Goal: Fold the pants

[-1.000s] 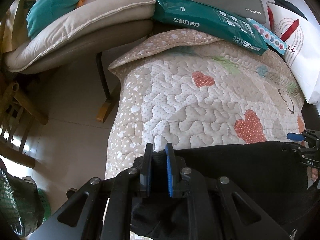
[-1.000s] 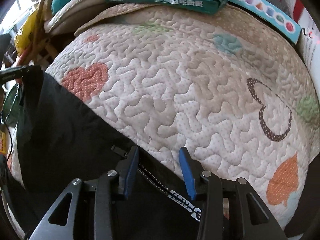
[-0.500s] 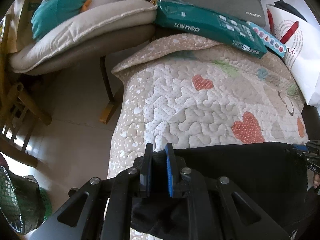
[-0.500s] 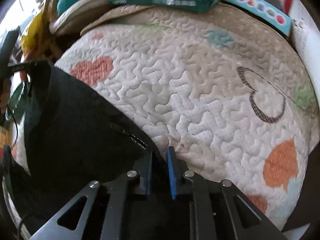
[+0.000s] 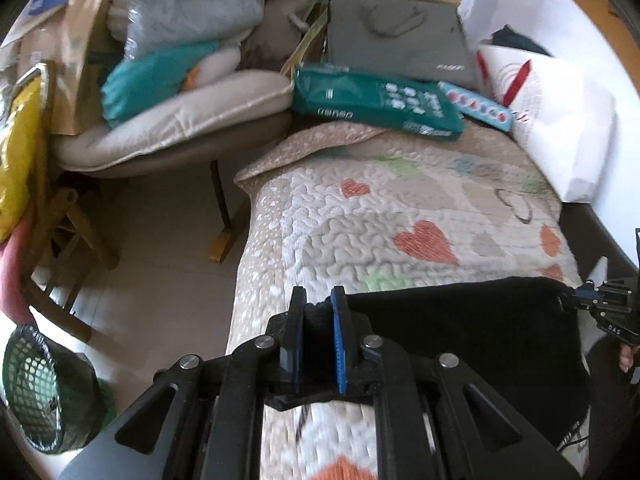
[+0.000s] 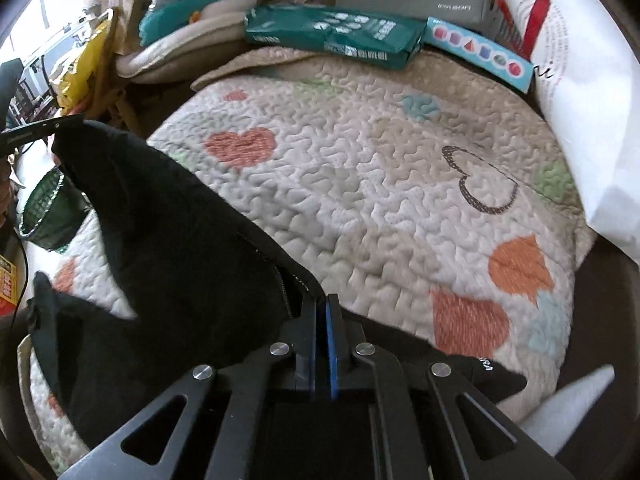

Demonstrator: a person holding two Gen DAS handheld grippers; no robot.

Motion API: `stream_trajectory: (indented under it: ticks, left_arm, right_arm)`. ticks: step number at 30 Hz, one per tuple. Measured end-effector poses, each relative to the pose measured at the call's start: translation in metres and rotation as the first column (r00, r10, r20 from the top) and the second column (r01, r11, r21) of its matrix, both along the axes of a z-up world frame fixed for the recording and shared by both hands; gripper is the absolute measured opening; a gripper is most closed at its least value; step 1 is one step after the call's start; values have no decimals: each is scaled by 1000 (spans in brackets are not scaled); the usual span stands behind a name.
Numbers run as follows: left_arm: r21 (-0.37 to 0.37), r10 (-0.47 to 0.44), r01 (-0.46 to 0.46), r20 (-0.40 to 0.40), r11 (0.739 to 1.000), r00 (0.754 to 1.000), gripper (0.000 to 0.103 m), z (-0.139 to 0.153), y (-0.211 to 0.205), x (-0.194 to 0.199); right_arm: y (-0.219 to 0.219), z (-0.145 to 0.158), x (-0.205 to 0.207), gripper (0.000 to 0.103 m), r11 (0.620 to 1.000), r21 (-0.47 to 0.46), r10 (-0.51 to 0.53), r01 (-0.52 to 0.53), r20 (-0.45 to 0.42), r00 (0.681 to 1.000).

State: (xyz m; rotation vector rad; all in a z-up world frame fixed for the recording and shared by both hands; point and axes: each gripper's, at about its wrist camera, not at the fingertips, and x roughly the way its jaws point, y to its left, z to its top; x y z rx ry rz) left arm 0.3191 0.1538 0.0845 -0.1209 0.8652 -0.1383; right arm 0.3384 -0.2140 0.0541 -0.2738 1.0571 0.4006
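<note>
Both hand-held grippers are pinching the black fabric pants right now, 1 at each end of the same edge. The left hand-held gripper is sitting closed on a bunched bit of black cloth over the left edge of the bed. The right hand-held gripper has just been closing, and its blue pads are squeezing together on the cloth by a zipper seam, with almost no gap showing.

The pants are hanging stretched between the 2 grippers over the near end of the quilted beige bedspread with coloured hearts, with the lower part draping down onto the quilt. The far half of the bedspread is showing bare.

Along the far edge of the bed, a green plastic-wrapped pack and a long light-blue box with coloured dots are lying side by side. A white paper bag with red print is leaning at the far right corner.
</note>
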Motion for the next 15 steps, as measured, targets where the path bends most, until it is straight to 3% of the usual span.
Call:
stream_trajectory:
  ticks: [8, 15]
  left_arm:
    - [-12, 17, -17, 42, 1000, 999, 12, -2, 3, -106]
    - [23, 42, -41, -28, 999, 999, 13, -56, -3, -185]
  right_arm:
    - [3, 8, -103, 4, 1000, -5, 28, -28, -4, 1000]
    - [0, -30, -180, 4, 998, -43, 49, -53, -95, 994]
